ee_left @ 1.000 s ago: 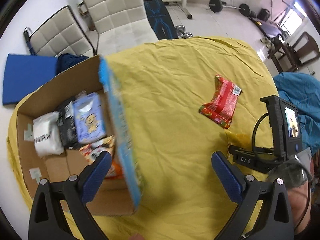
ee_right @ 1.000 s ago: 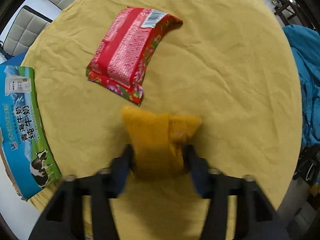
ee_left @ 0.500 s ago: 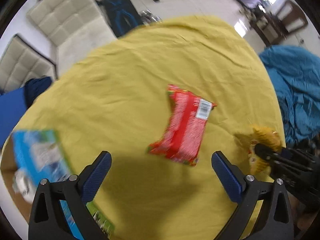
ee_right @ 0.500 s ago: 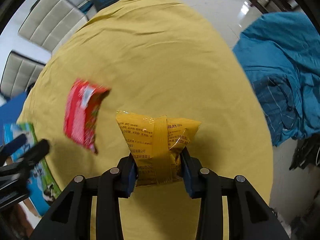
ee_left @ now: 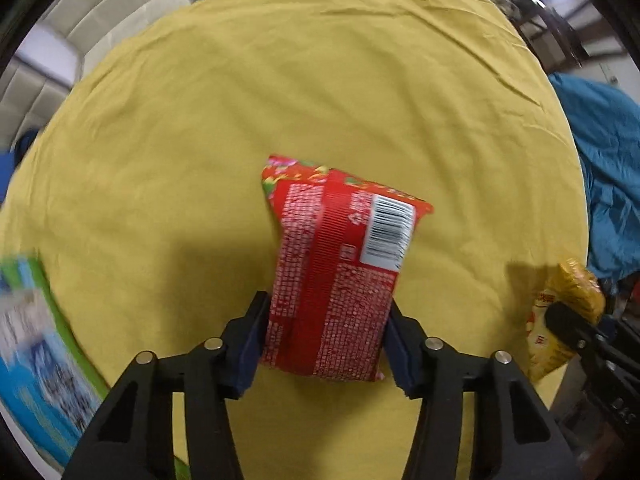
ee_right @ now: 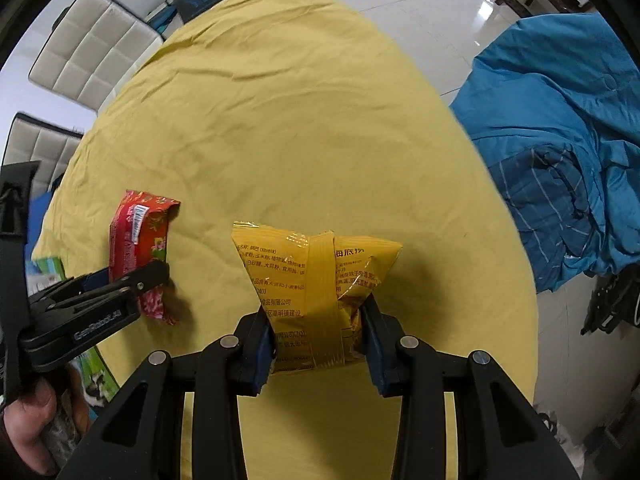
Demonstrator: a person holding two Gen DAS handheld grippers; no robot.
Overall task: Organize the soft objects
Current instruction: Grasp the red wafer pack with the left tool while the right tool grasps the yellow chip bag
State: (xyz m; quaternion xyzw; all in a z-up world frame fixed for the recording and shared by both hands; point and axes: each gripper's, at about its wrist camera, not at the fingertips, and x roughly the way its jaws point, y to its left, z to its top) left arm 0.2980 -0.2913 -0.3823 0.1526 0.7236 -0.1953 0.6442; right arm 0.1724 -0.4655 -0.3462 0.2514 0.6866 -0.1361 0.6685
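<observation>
My left gripper (ee_left: 324, 344) is shut on a red snack packet (ee_left: 340, 276) with a white barcode label, over the yellow tablecloth (ee_left: 240, 100). In the right wrist view the same red packet (ee_right: 140, 240) sits in the left gripper (ee_right: 136, 280) at the left. My right gripper (ee_right: 320, 344) is shut on a yellow snack bag (ee_right: 316, 280) and holds it above the table. The yellow bag (ee_left: 568, 312) also shows at the right edge of the left wrist view.
A blue and green carton box (ee_left: 36, 360) stands at the table's left edge. A blue garment (ee_right: 560, 140) lies on a seat to the right. Padded white chairs (ee_right: 92, 44) stand behind the round table.
My left gripper swung from the box to the red packet and closed on it. My right gripper lifted the yellow bag off the cloth and keeps holding it.
</observation>
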